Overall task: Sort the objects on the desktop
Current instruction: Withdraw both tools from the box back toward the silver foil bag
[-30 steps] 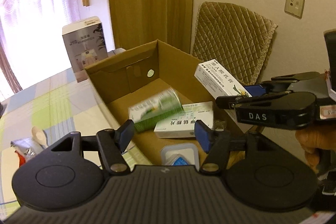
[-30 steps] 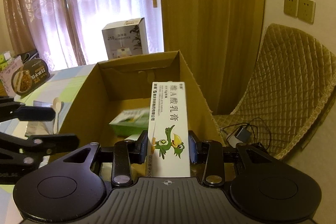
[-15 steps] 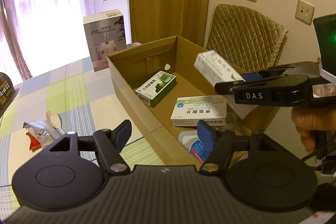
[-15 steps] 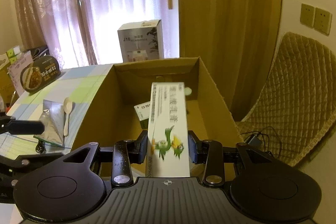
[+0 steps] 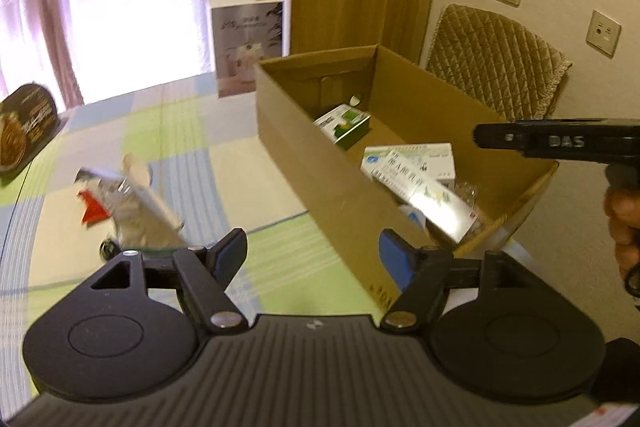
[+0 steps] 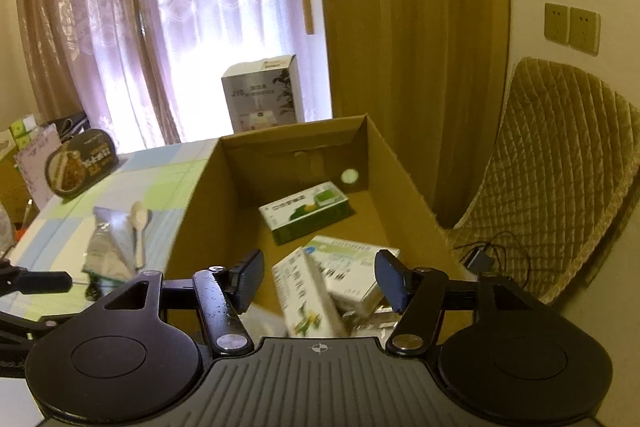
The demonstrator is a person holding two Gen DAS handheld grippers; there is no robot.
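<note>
An open cardboard box [image 5: 304, 155] [image 6: 188, 227] stands on the table's right side. Inside lie a green and white carton [image 5: 343, 123] [image 6: 306, 213] and a white medicine box [image 5: 436, 153] [image 6: 352, 263]. A long white ointment carton [image 5: 430, 193] [image 6: 306, 301] is tilted and blurred inside the box, free of both grippers. My right gripper [image 6: 320, 279] is open above the box's near end; its finger [image 5: 556, 141] shows in the left wrist view. My left gripper [image 5: 314, 259] is open and holds nothing, beside the box's left wall.
A silver packet [image 5: 132, 203] [image 6: 106, 243] with a white spoon [image 6: 140, 227] lies on the checked tablecloth [image 5: 192, 131], left of the box. A tall grey product box [image 5: 246, 43] [image 6: 262, 93] stands behind it. A quilted chair [image 6: 560, 187] is on the right, a dark oval food pack [image 6: 80, 163] far left.
My right gripper has opened and the ointment carton has dropped from it into the cardboard box. My left gripper has drawn back and to the left, still open.
</note>
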